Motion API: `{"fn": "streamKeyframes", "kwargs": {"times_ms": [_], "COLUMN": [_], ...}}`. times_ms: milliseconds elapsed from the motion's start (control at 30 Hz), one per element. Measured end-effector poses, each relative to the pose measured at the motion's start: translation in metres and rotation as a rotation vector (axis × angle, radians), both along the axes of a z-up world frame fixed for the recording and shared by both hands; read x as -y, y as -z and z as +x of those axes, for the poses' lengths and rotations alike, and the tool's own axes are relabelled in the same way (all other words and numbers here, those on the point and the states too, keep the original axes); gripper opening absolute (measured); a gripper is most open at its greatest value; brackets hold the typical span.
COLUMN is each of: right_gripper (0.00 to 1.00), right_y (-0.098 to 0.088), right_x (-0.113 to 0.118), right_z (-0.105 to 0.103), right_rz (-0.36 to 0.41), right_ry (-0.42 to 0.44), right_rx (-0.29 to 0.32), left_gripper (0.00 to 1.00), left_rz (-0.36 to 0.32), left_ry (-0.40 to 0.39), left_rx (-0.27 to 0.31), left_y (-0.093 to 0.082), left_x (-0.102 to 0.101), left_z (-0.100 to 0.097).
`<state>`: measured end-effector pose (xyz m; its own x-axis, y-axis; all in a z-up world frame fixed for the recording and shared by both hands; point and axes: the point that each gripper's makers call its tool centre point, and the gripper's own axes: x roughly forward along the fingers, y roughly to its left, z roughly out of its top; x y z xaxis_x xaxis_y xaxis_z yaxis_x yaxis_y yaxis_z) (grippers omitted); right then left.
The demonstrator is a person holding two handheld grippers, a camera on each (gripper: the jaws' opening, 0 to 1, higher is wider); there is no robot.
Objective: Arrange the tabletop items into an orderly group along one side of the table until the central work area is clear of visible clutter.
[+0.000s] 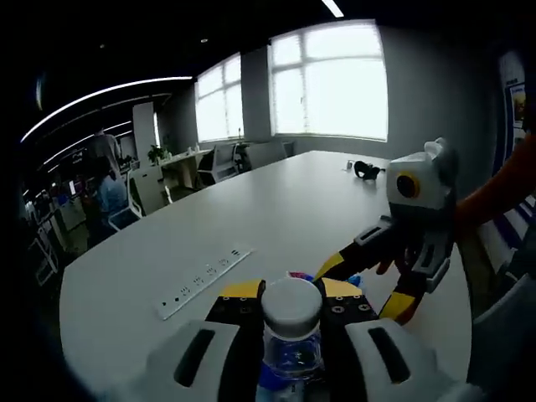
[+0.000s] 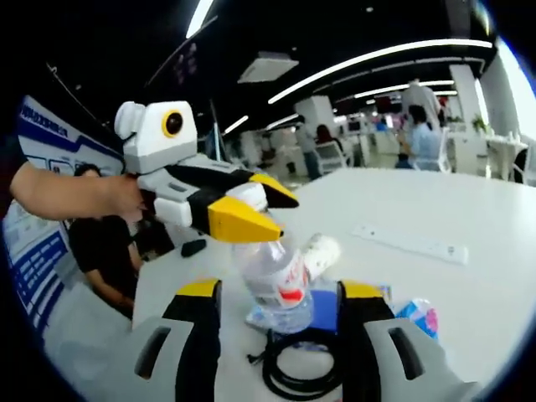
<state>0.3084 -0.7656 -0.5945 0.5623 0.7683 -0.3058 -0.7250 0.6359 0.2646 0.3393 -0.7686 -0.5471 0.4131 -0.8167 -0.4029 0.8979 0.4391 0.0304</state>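
Observation:
My left gripper point(image 1: 291, 293) is shut on a clear water bottle point(image 1: 291, 356) with a white cap point(image 1: 291, 303), holding it just under the cap. In the right gripper view the left gripper point(image 2: 268, 213) comes in from the left and carries the bottle point(image 2: 276, 285) tilted, cap point(image 2: 322, 251) pointing right, above the white table point(image 2: 469, 209). My right gripper point(image 2: 280, 291) is open, its jaws on either side of the bottle's lower part and apart from it. Under it lie a black cable coil point(image 2: 301, 373), a blue flat item point(image 2: 325, 308) and a colourful packet point(image 2: 417, 316). The right gripper point(image 1: 366, 286) also reaches in from the right.
A white power strip point(image 1: 205, 280) point(image 2: 410, 241) lies flat on the table point(image 1: 276, 209). A small black object point(image 1: 365, 170) sits at the far end, another point(image 2: 193, 247) near the edge. A person point(image 2: 105, 243) sits beside the table; chairs and people stand beyond.

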Motion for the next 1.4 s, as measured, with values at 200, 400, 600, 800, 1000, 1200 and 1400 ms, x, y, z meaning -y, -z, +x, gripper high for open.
{"fn": "streamKeyframes", "kwargs": {"times_ms": [200,400,600,800,1000,1200,1400], "right_gripper": [0.55,0.58,0.58,0.63,0.74,0.75,0.82], "right_y": [-0.001,-0.003,-0.004,-0.010,-0.014,-0.015,-0.012], "right_x": [-0.014,-0.024,-0.025,-0.018,-0.011,-0.004,-0.003], "right_z": [-0.014,-0.026,-0.037,-0.048,-0.056,-0.062,-0.069], "right_rz": [-0.010,-0.011,-0.009,-0.023,-0.046,-0.060,-0.091], "right_ry": [-0.036,-0.063,-0.073,-0.080,-0.076,-0.059,-0.039], "right_rx": [0.021,0.035,0.038,0.073,0.105,0.108,0.123], "left_gripper": [0.21,0.21,0.21,0.22,0.22,0.22,0.22], "left_rz": [-0.018,-0.029,-0.019,0.000,-0.006,-0.009,-0.020], "left_ry": [0.033,0.056,0.042,0.034,0.048,0.061,0.070], "left_rx": [0.004,0.012,0.006,0.015,0.021,0.018,0.018], "left_y": [-0.012,-0.018,-0.016,-0.014,-0.016,-0.014,-0.015], "left_x": [-0.014,-0.028,-0.044,-0.052,-0.051,-0.053,-0.063], "left_z": [-0.014,-0.025,-0.030,-0.031,-0.035,-0.037,-0.037]}}
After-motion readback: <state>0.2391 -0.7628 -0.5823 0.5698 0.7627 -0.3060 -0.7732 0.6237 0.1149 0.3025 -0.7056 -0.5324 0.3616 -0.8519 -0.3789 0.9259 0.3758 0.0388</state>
